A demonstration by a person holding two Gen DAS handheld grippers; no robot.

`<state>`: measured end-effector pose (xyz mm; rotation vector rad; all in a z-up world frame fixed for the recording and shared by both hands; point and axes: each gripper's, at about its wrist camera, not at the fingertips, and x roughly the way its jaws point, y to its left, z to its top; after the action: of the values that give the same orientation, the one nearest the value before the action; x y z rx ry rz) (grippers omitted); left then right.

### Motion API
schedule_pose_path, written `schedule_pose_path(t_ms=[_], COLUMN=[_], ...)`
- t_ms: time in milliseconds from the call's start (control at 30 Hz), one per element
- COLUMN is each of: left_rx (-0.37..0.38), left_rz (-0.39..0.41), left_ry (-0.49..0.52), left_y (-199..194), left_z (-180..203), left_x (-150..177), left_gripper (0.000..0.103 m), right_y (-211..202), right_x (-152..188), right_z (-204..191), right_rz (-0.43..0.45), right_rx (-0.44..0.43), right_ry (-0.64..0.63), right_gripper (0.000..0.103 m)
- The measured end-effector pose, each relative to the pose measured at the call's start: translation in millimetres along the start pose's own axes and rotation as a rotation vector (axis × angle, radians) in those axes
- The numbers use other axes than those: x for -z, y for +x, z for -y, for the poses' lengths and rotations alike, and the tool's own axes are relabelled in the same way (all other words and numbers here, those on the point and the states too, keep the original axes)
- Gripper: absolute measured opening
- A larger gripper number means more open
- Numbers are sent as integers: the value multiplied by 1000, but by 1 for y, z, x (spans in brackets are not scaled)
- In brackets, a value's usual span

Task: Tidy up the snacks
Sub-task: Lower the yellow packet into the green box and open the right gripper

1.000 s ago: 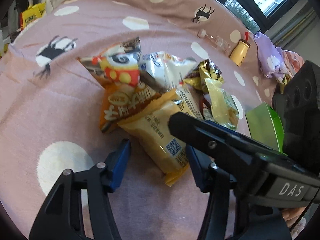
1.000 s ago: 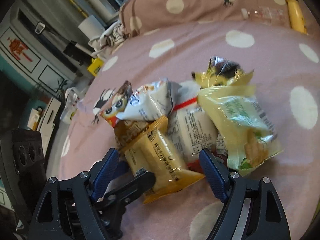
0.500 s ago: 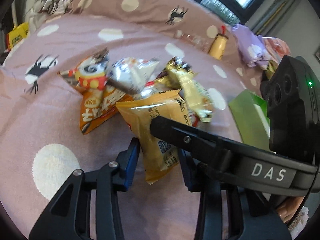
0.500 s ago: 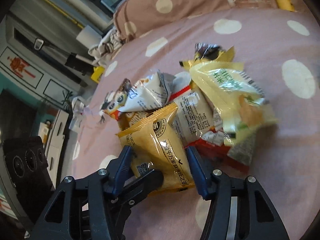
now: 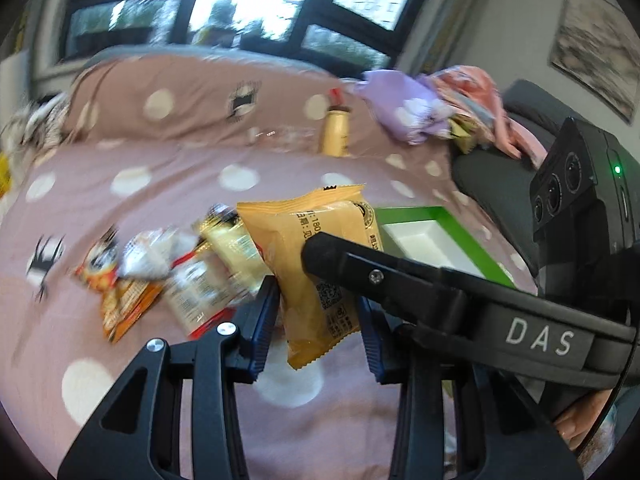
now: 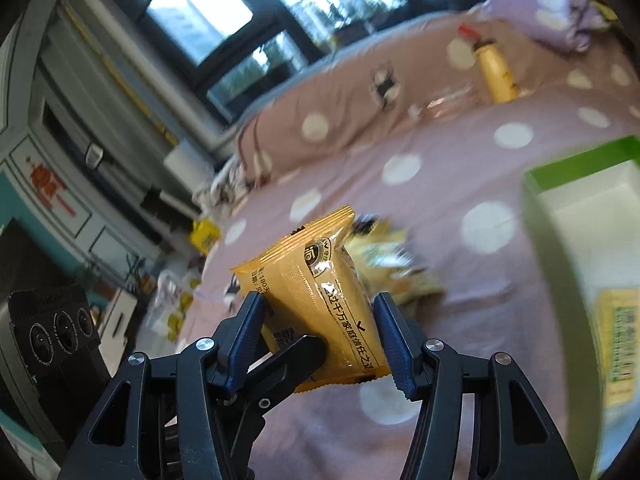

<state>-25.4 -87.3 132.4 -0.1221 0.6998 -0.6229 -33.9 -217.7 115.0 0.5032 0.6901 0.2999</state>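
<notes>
A yellow-orange snack packet (image 5: 320, 264) hangs in the air above the pink dotted bed cover (image 5: 120, 400). My left gripper (image 5: 316, 320) is shut on its lower part, blue pads against both sides. My right gripper (image 6: 320, 332) is shut on the same packet (image 6: 316, 292), and its black finger (image 5: 400, 280) crosses in front of the packet in the left wrist view. The other snack packets (image 5: 180, 276) lie in a loose pile on the bed, below and left. A green box with a white inside (image 5: 408, 211) stands open to the right.
In the right wrist view the green box (image 6: 580, 164) holds a pale yellow-green packet (image 6: 620, 328). A yellow bottle (image 5: 336, 132) and a purple cloth (image 5: 408, 112) lie at the back of the bed. A person's hand (image 5: 584, 428) shows at the lower right.
Both grippers closed on the yellow-orange packet and lifted it off the pile. Both views swung up and right, which brought the green box and the window into sight.
</notes>
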Motion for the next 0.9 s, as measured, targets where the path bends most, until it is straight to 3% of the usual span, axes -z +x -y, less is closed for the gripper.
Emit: schedule_pose_path(t_ms=[200,500,900], left_rx=[66,156,244], left_rz=[2,-33,-160], left_ry=[75,158,122], left_y=[23,57,101], left_z=[40,92,110], left_x=[-13,-19,-10], left_gripper=[38,36,33], right_y=[-37,-72,-77], right_x=[-13,-18,-15], right_z=[33,81,132], right_rz=[87,147,99], right_rx=[41,111,198], right_ry=[70,199,349], right_gripper=[60,60,60])
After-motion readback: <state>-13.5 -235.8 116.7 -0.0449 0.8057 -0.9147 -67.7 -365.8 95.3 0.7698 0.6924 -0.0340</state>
